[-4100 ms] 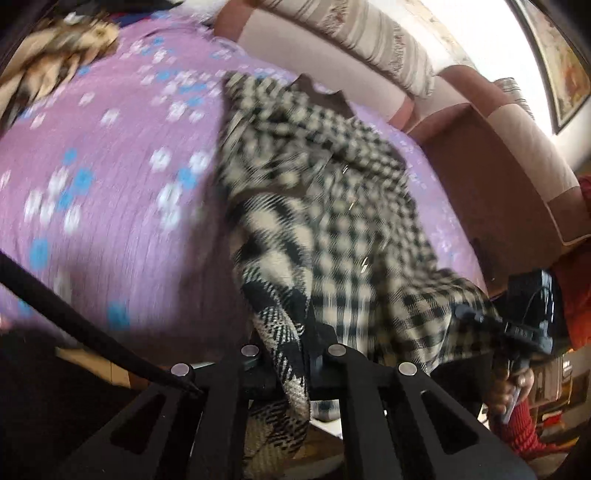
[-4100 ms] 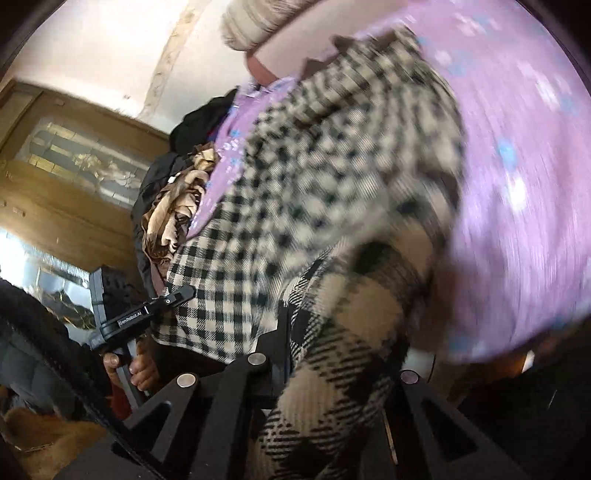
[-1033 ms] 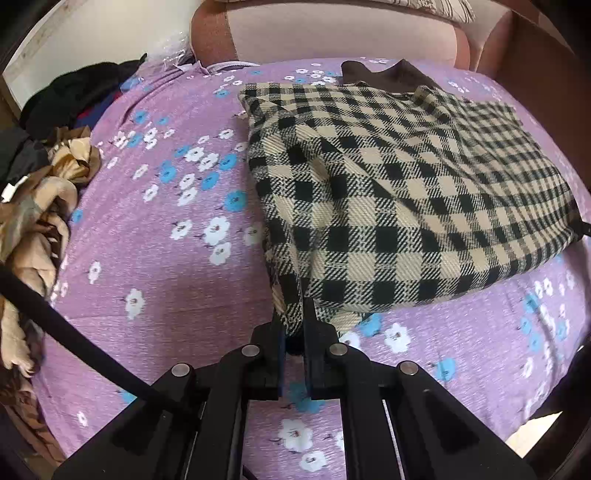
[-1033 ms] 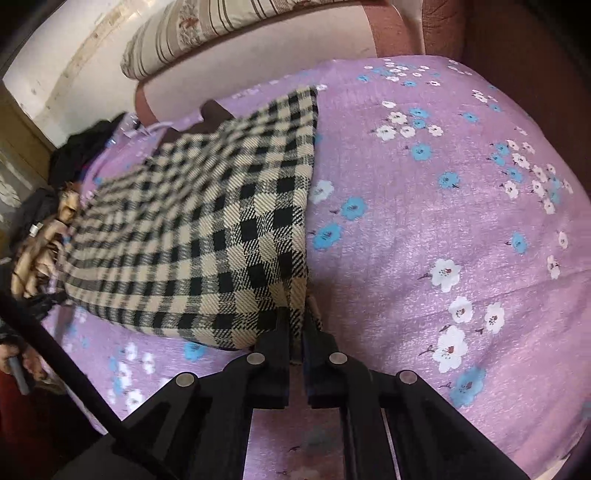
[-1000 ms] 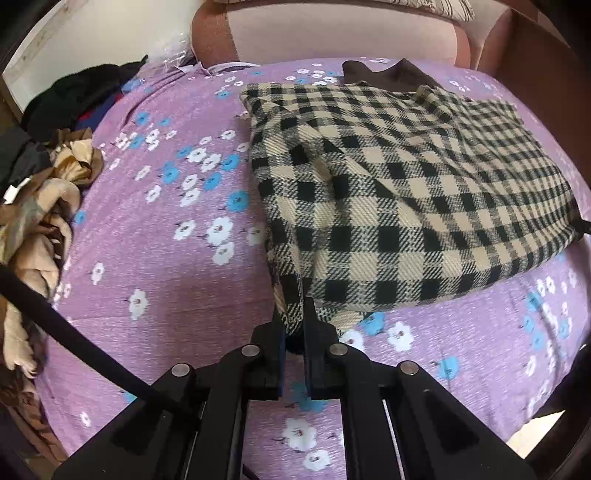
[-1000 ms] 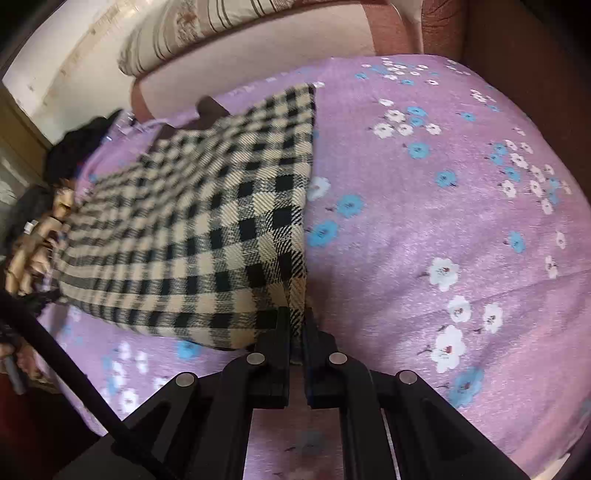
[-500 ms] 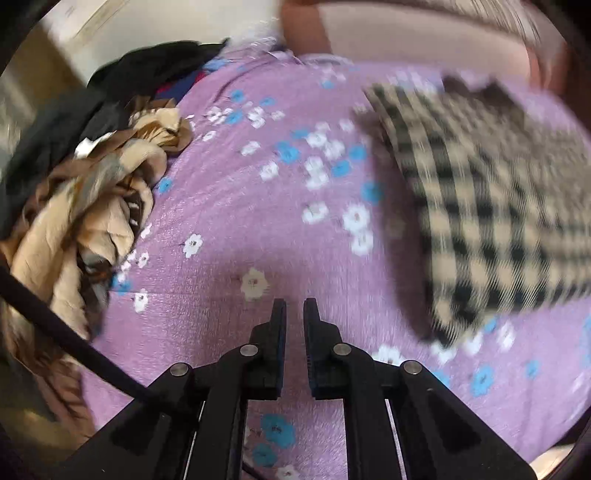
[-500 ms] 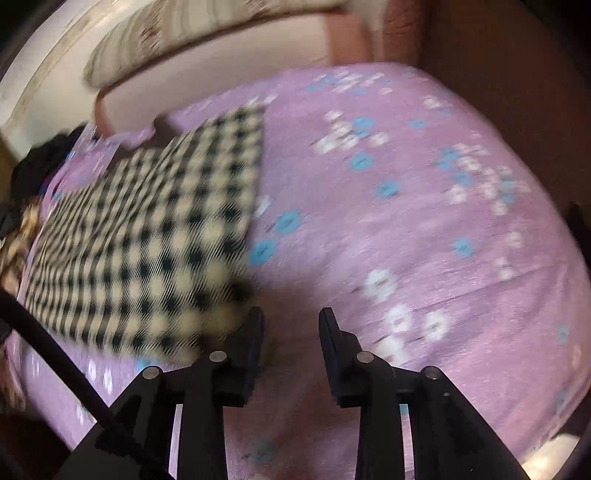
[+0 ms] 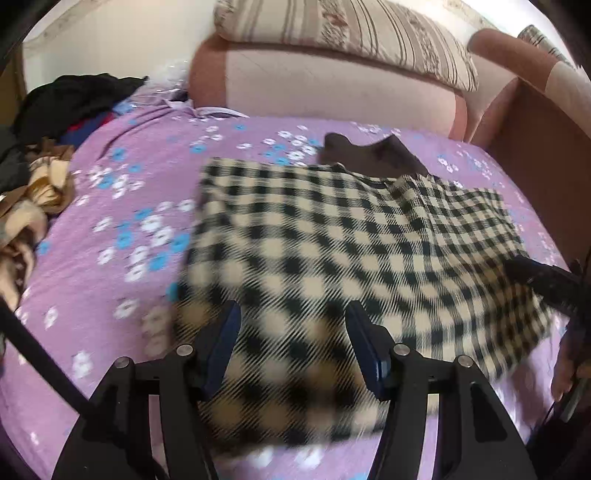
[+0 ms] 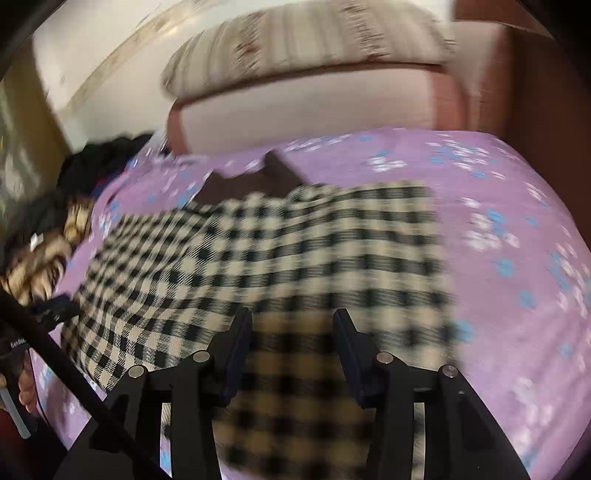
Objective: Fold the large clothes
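Observation:
A black-and-cream checked garment with a dark brown collar lies folded flat on the purple flowered bed sheet. My left gripper is open and empty, its jaws wide apart just above the garment's near edge. In the right wrist view the same garment lies under my right gripper, which is open and empty too. The near part of the cloth is blurred in both views.
A pile of tan and black clothes lies at the bed's left side. A pink headboard with a striped bolster is at the back. The other gripper and its hand show at right.
Both grippers let go of the garment's near corners, opened wide and swung back over its near edge. The garment stays flat on the bed.

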`<state>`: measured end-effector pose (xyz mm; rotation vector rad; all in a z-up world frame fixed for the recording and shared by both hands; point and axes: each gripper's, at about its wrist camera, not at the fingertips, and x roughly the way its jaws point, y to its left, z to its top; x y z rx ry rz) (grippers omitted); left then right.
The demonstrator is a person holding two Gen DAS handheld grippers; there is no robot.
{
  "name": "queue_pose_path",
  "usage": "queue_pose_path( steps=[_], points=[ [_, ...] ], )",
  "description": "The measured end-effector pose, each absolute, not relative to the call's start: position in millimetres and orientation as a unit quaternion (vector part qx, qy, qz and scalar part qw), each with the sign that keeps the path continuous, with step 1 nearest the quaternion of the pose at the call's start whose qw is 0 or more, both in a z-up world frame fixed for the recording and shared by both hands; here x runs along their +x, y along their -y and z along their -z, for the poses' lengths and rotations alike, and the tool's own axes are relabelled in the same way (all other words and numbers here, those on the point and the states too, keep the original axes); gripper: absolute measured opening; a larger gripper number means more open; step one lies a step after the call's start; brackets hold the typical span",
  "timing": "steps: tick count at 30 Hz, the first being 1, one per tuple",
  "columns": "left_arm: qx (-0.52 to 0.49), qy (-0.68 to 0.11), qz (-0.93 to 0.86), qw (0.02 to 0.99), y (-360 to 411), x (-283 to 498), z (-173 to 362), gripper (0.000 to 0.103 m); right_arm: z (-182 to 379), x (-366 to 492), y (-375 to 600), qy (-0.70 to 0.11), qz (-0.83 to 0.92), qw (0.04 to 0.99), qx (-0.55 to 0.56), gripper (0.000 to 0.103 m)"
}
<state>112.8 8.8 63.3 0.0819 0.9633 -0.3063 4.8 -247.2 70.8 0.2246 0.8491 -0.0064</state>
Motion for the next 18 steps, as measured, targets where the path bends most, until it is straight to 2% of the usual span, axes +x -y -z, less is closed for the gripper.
queue_pose_path(
  steps=[4, 8, 11, 13, 18],
  points=[
    [0.077, -0.446, 0.108, 0.885, 6.9, 139.5, -46.2, 0.07, -56.4, 33.0, 225.2, -0.428, 0.011, 0.903, 0.048, 0.049],
    [0.016, -0.478, 0.079, 0.875, -22.4, 168.8, -28.5, 0.074, -50.8, 55.6, 247.5, -0.43, 0.063, 0.899, 0.046, 0.049],
    [-0.029, -0.485, 0.05, 0.872, -50.2, 179.7, -31.9, 0.074, -46.9, 60.2, 274.5, -0.44, 0.126, 0.888, 0.054, 0.051],
    [-0.036, -0.48, 0.018, 0.876, -67.3, 184.0, -39.6, 0.074, -45.5, 59.3, 296.5, -0.441, 0.17, 0.878, 0.077, 0.059],
    [-0.025, -0.469, -0.076, 0.88, -109.4, 181.3, -50.4, 0.074, -61.1, 37.6, 338.7, -0.418, 0.224, 0.87, 0.137, 0.06]
  ],
)
